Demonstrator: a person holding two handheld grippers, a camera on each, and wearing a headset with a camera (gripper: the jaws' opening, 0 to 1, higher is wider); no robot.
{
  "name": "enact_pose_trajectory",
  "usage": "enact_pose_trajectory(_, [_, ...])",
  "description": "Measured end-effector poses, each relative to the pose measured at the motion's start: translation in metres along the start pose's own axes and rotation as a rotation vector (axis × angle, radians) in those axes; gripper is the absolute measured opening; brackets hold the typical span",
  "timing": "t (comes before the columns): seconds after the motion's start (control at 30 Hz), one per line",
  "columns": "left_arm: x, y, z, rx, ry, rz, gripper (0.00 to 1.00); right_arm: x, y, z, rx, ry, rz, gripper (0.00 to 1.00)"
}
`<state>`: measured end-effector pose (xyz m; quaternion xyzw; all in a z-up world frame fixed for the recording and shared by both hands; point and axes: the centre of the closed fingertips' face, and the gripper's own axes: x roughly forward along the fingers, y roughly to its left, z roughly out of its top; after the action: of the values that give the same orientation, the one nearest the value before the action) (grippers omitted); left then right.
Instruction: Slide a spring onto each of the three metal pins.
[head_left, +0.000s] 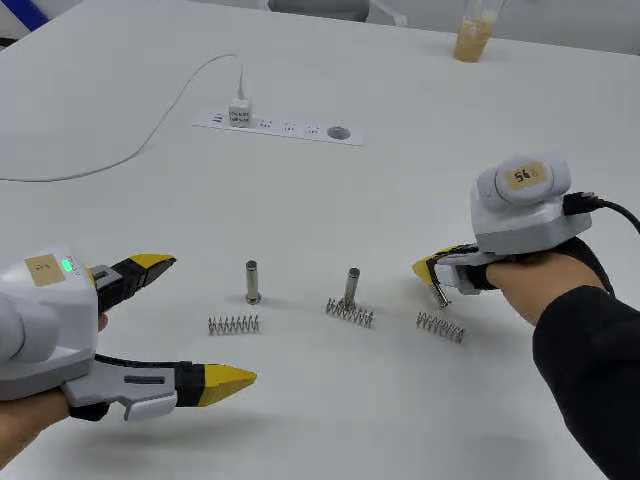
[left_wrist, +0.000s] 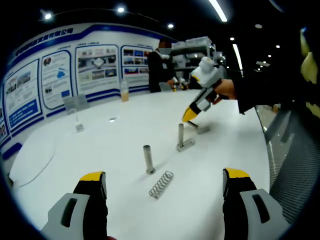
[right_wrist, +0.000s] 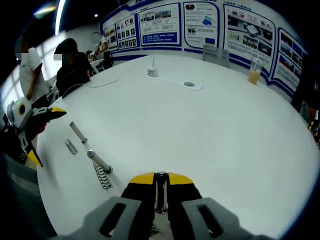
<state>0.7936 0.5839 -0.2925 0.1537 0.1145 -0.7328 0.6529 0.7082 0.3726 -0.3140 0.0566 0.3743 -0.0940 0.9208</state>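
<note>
Two metal pins stand upright on the white table, the left pin (head_left: 252, 282) (left_wrist: 148, 159) (right_wrist: 78, 132) and the middle pin (head_left: 350, 287) (left_wrist: 180, 136) (right_wrist: 100, 161). A third pin (head_left: 438, 293) (right_wrist: 160, 192) sits tilted in my right gripper (head_left: 427, 270) (right_wrist: 160, 181) (left_wrist: 190, 115), which is shut on it just above the table. Three springs lie flat: one (head_left: 233, 324) (left_wrist: 161, 184) (right_wrist: 70, 146) before the left pin, one (head_left: 350, 313) (left_wrist: 186, 145) (right_wrist: 102, 175) against the middle pin's base, one (head_left: 441, 326) under the right gripper. My left gripper (head_left: 200, 320) (left_wrist: 164, 177) hovers open at the lower left, nothing in it.
A white power strip (head_left: 280, 127) with a plugged charger and a cable trailing left lies at the back. A cup of orange drink (head_left: 473, 35) (right_wrist: 255, 76) stands far right. People (right_wrist: 70, 70) are beyond the table's edge.
</note>
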Motion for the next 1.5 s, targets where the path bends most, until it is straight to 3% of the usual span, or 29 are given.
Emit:
enact_pose_trajectory(0.47, [0.000, -0.002, 0.004, 0.007, -0.005, -0.001, 0.98, -0.022, 0.003, -0.003, -0.005, -0.049, -0.009, 0.09])
enact_pose_trajectory(1.13, [-0.002, -0.002, 0.009, 0.015, -0.013, -0.001, 0.98, -0.039, 0.003, -0.016, 0.003, -0.046, -0.007, 0.09])
enact_pose_trajectory(1.5, [-0.002, -0.003, 0.013, 0.020, -0.025, -0.002, 0.99, -0.042, 0.007, -0.017, -0.032, -0.048, 0.001, 0.10])
